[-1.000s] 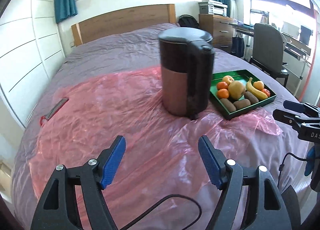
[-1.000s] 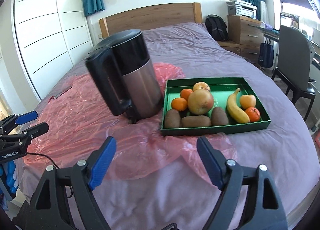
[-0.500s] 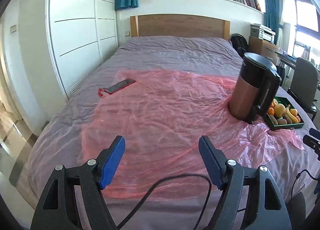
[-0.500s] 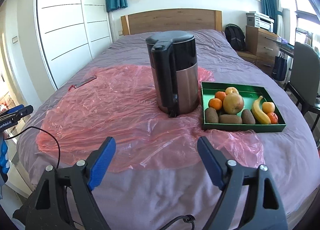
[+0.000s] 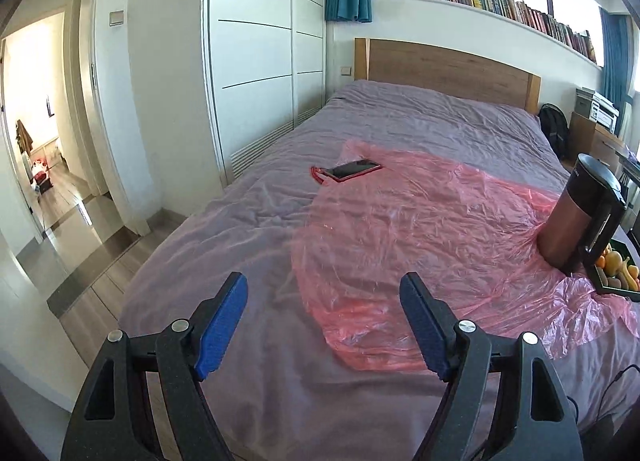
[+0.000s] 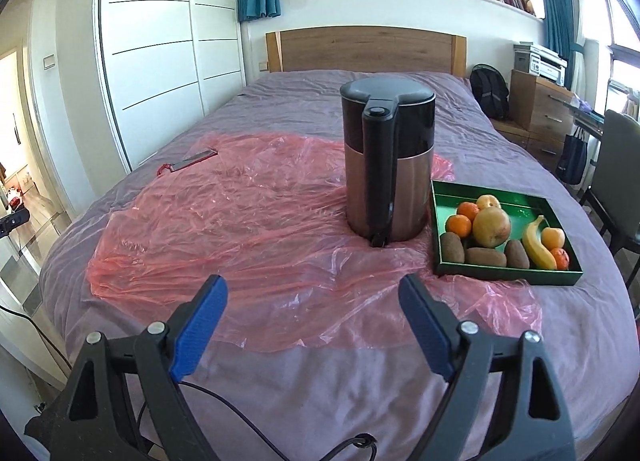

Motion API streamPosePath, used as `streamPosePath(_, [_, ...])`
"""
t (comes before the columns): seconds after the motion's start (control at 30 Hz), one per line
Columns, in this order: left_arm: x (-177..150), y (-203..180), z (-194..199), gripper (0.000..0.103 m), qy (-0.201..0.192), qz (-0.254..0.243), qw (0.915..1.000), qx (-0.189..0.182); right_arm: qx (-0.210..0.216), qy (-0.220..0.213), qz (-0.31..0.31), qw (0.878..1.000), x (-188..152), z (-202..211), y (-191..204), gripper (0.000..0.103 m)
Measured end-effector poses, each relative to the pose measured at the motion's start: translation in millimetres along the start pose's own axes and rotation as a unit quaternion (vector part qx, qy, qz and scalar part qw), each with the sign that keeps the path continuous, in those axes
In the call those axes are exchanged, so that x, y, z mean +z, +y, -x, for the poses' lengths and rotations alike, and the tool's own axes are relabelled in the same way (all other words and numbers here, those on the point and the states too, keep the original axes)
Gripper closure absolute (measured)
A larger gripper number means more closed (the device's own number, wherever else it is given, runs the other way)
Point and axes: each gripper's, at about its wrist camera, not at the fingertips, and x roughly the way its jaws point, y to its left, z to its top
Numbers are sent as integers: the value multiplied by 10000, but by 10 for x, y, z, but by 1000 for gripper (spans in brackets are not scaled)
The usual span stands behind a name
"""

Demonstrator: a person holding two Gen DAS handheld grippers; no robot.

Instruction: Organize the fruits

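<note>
Both hand-held grippers are hovering empty over the wide bed with the wrinkled mauve sheet (image 6: 500,165).

A crinkled sheet of pink plastic film (image 6: 248,229) is lying across it, carrying the upright copper-and-black electric kettle (image 6: 386,165). Just beside the kettle, the shallow green rectangular tray (image 6: 504,275) is holding the fruits: a big yellowish apple (image 6: 491,227), a banana (image 6: 538,243), kiwis, oranges. The left hand-held gripper (image 5: 322,319) is spread, jaws just widening, nothing between them; the right hand-held gripper (image 6: 314,317) is gaping too.
</note>
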Motion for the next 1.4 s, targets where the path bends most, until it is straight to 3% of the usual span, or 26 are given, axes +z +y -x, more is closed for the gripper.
streamPosePath(0.2, [51,-324,-48,27,65,-314,9982,-500,-262,-44,63,9996,-8,54,10,0])
streamPosePath(0.43, [99,-854,-51,5,148,-516,9910,-1223,-628,-122,100,9979,7,122,-81,0])
streamPosePath(0.73, [54,-1615,66,5,122,-1151,9763,-1828,-935,-176,54,9954,37,162,-234,0])
streamPosePath(1.4, [-112,-2649,215,5,287,-1757,9550,-2374,-1349,-61,-329,9903,-73,279,-890,0])
